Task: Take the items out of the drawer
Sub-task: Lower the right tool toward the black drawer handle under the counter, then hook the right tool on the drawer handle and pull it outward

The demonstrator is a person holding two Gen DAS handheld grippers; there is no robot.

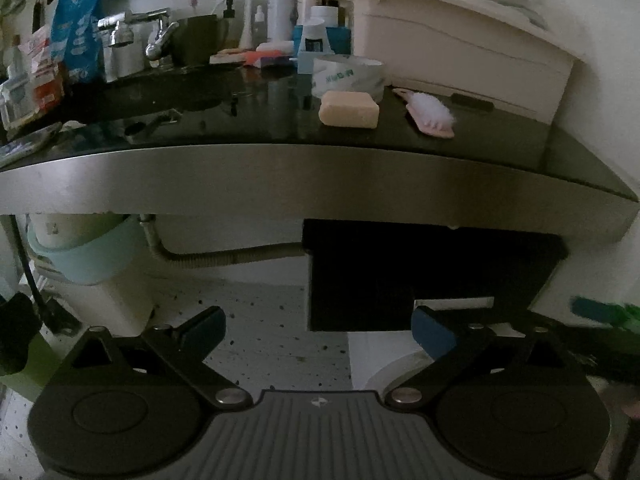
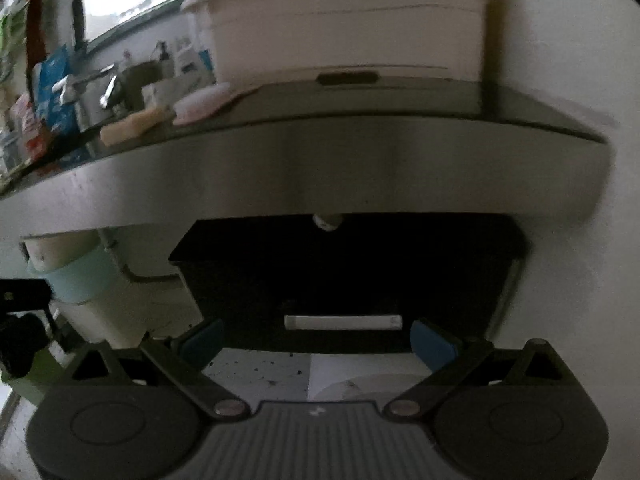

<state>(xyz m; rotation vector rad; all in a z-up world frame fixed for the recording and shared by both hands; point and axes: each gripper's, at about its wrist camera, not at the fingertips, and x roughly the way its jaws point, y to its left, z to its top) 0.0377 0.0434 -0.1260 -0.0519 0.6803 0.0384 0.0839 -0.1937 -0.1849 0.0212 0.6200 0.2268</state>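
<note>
A black drawer point(image 2: 344, 276) hangs under the steel-edged counter point(image 2: 320, 164), with a white bar handle point(image 2: 343, 322) on its front; it looks closed. My right gripper point(image 2: 318, 340) is open and empty, fingertips just below the handle, straddling it. In the left wrist view the same drawer point(image 1: 432, 272) is to the right of centre, its handle point(image 1: 454, 303) partly behind my right finger. My left gripper point(image 1: 318, 326) is open and empty, off the drawer's lower left corner.
On the dark countertop lie a soap bar point(image 1: 349, 109), a pink brush point(image 1: 430, 112) and a cream plastic drawer box point(image 1: 452, 36). A faucet point(image 1: 136, 32) and several bottles stand at the back. A drain hose point(image 1: 224, 258) and pale blue basin point(image 1: 84, 256) hang below left.
</note>
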